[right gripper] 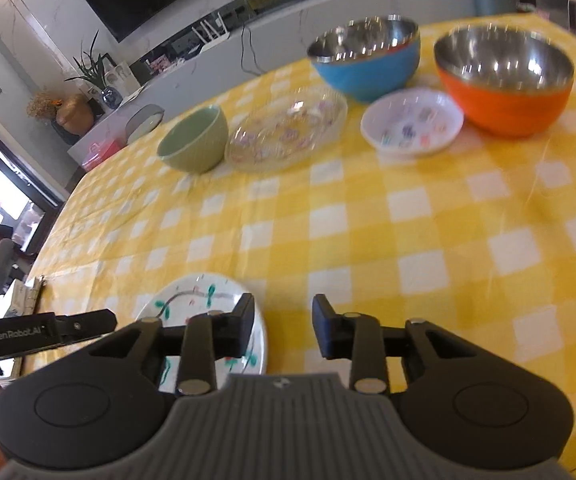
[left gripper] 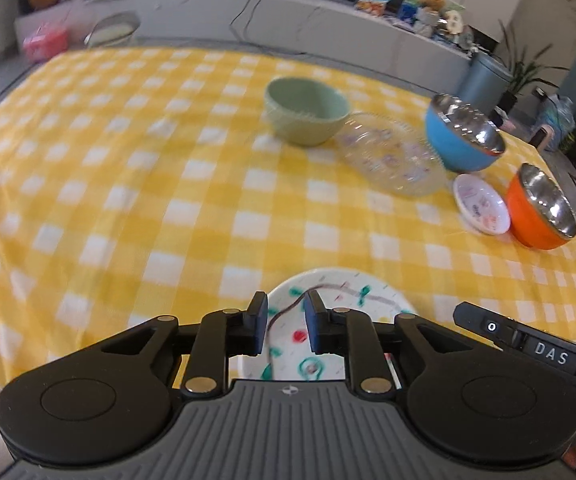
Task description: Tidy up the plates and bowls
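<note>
A white plate with green and red marks point(left gripper: 340, 300) lies at the near table edge, under my left gripper point(left gripper: 286, 326), whose jaws stand a little apart above it, holding nothing. The plate also shows in the right wrist view point(right gripper: 192, 300), left of my open, empty right gripper point(right gripper: 284, 328). Farther off stand a green bowl point(left gripper: 306, 110), a clear glass plate point(left gripper: 392, 152), a blue steel bowl point(left gripper: 462, 136), a small white dish point(left gripper: 482, 204) and an orange steel bowl point(left gripper: 540, 212).
The yellow checked tablecloth point(left gripper: 148, 200) covers the table. The right gripper's body point(left gripper: 528, 344) lies close to the right of my left gripper. A counter with clutter point(left gripper: 408, 4) and a bin point(left gripper: 484, 76) stand beyond the table.
</note>
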A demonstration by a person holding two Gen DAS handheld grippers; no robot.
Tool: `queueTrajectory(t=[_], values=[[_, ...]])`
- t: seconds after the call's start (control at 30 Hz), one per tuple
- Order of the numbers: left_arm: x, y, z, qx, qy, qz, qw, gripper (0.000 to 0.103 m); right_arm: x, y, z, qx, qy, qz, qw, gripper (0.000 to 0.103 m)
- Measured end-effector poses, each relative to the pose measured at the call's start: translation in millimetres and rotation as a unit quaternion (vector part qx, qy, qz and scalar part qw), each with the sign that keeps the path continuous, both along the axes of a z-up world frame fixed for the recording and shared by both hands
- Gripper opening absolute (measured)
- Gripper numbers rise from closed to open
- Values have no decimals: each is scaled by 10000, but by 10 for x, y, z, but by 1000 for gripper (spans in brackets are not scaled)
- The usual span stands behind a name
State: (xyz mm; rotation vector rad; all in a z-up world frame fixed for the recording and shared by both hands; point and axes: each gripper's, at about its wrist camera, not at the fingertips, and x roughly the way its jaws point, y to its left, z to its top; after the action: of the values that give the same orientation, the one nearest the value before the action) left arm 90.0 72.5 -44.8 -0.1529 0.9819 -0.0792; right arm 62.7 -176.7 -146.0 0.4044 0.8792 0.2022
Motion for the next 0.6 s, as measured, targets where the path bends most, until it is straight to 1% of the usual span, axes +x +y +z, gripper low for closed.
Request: queueTrajectory(t=[0.07, 0.17, 0.2, 0.27, 0.4, 0.5, 0.6], values=[[57, -82, 45, 5, -33, -164, 9999, 22, 42, -23, 52, -140, -34, -38, 9999, 44], [163, -223, 100, 145, -54, -331, 9993, 23, 142, -44, 123, -275, -74, -30, 9996, 45], [189, -272, 115, 204, -112, -384, 9990, 25, 178, -50, 143, -290, -64, -41, 9996, 45], [255, -369, 151, 285, -251, -482, 9981, 26, 256, -83, 191, -251, -69, -70, 9996, 48], [430, -506, 188, 159, -389, -663, 9969, 28, 427, -147, 243, -283, -85, -93, 9995, 50], [582, -595, 177, 115, -473, -637, 9968, 30, 591, -263, 238, -169, -135, -207, 9996, 50], [767, -669, 118, 34, -486, -630, 9968, 32, 790, -387, 200, -46, -65, -358, 9993, 50]])
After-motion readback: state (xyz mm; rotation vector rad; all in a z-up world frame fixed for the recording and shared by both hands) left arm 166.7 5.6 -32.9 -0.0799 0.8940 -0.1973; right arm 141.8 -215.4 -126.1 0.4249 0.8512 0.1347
